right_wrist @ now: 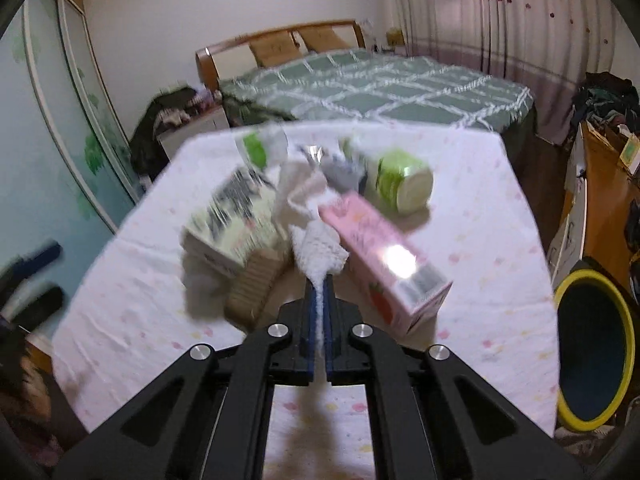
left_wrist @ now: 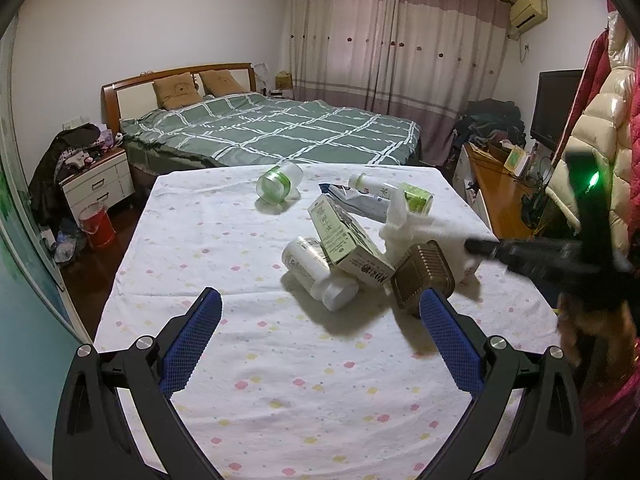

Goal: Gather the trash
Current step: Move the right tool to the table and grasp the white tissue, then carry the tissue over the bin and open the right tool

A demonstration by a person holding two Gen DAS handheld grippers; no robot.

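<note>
Right gripper (right_wrist: 319, 292) pinched on a white tissue (right_wrist: 316, 236), its crumpled bulk spilling just past the fingertips above the table (right_wrist: 500, 208), pink carton (right_wrist: 384, 260) just right, left gripper (left_wrist: 320, 320) spread wide, holding nothing, white bottle (left_wrist: 316, 272) ahead between its fingers.

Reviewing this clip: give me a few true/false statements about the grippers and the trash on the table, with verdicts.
1. The right gripper is shut on the white tissue. True.
2. The left gripper holds the brown box. False: its jaws stand wide open with nothing between them.
3. A yellow-rimmed bin stands off the table's right side. True.
4. The pink carton stands upright. False: it lies on its side on the table.
5. The white bottle lies beside the green-and-white carton. True.
</note>
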